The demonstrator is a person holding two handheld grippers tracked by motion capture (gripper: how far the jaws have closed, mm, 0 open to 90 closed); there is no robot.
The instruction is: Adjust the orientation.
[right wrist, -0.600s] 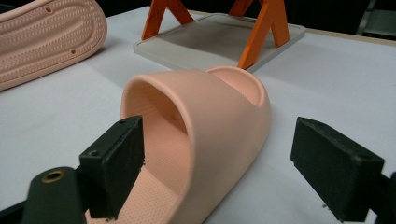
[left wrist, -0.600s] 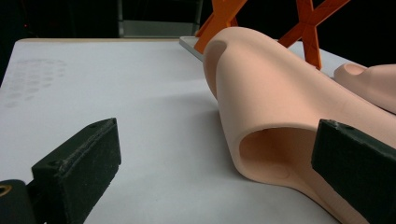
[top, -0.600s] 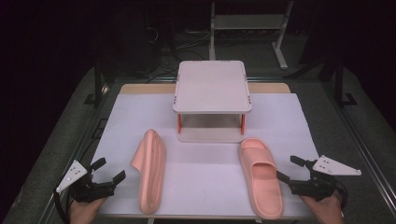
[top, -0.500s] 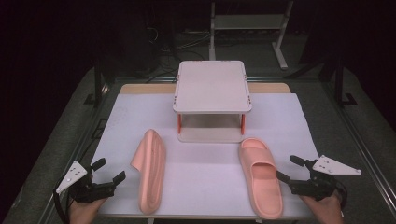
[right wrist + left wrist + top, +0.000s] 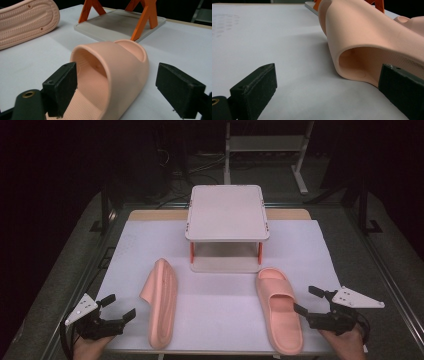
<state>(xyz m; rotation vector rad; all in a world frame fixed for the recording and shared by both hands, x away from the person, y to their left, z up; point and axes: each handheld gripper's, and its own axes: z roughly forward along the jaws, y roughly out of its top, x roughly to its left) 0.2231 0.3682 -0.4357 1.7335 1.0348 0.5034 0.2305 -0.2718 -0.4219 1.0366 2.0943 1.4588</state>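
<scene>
On the white sheet [image 5: 220, 260] in front of the small rack [image 5: 227, 215], your left gripper [image 5: 116, 312] is gaping wide beside the slipper lying on its edge [image 5: 162, 302], while your right gripper [image 5: 309, 301] is standing open, empty, beside the upright slipper [image 5: 279, 307].

L slipper [image 5: 161, 304] on its side, R slipper [image 5: 280, 309] flat, rack [image 5: 227, 213] behind both

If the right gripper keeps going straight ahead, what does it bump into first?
Probably the pink rubber slipper lying upright: the open right gripper points at its strap, with a black jaw on either side. Depth is hard to judge.
</scene>
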